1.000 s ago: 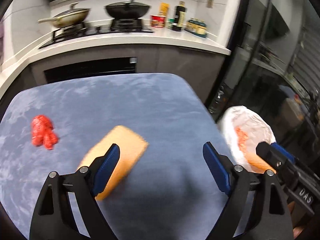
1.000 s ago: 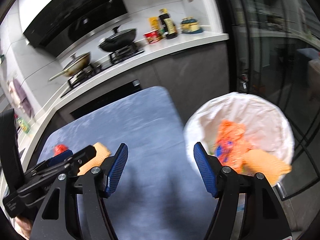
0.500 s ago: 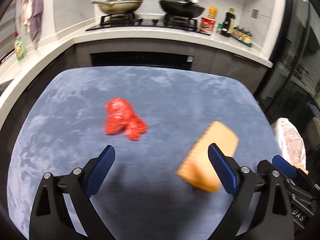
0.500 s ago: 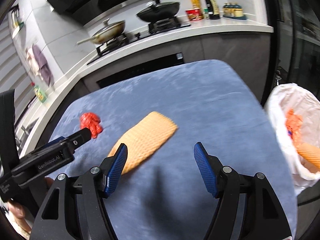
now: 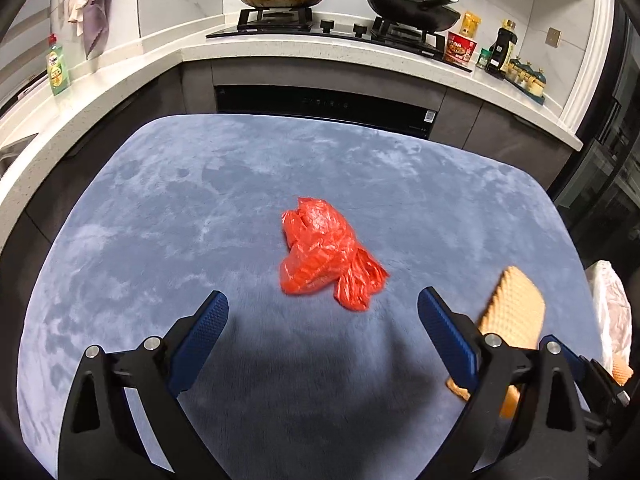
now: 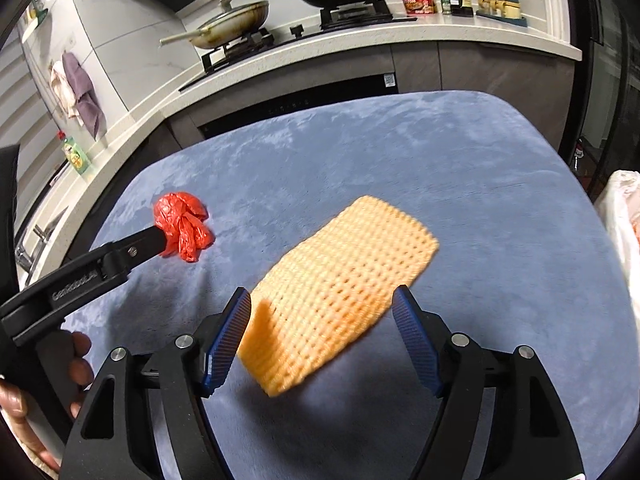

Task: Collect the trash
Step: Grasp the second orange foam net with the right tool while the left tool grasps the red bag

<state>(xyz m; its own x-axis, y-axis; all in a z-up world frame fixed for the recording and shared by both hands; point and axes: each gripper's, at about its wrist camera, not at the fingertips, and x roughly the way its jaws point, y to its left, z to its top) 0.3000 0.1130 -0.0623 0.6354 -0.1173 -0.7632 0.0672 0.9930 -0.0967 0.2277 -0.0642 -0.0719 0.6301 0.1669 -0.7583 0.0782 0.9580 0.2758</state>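
Observation:
A crumpled red plastic bag (image 5: 326,254) lies on the blue-grey table (image 5: 160,220), just ahead of my open, empty left gripper (image 5: 322,316). In the right wrist view the red bag (image 6: 182,224) sits at the left with the left gripper's finger (image 6: 140,246) touching or just in front of it. An orange foam net sleeve (image 6: 340,296) lies flat on the table; its near end sits between the fingers of my open right gripper (image 6: 322,336). The sleeve also shows at the right of the left wrist view (image 5: 514,308).
A bin lined with a white bag (image 5: 610,312) stands off the table's right edge, also in the right wrist view (image 6: 622,216). Behind the table runs a kitchen counter (image 5: 360,56) with a stove, two pans, bottles and jars.
Both grippers swung left, away from the bin. The left one now faces the red bag. The right one has closed in on the orange sleeve, whose near end now lies between its fingers.

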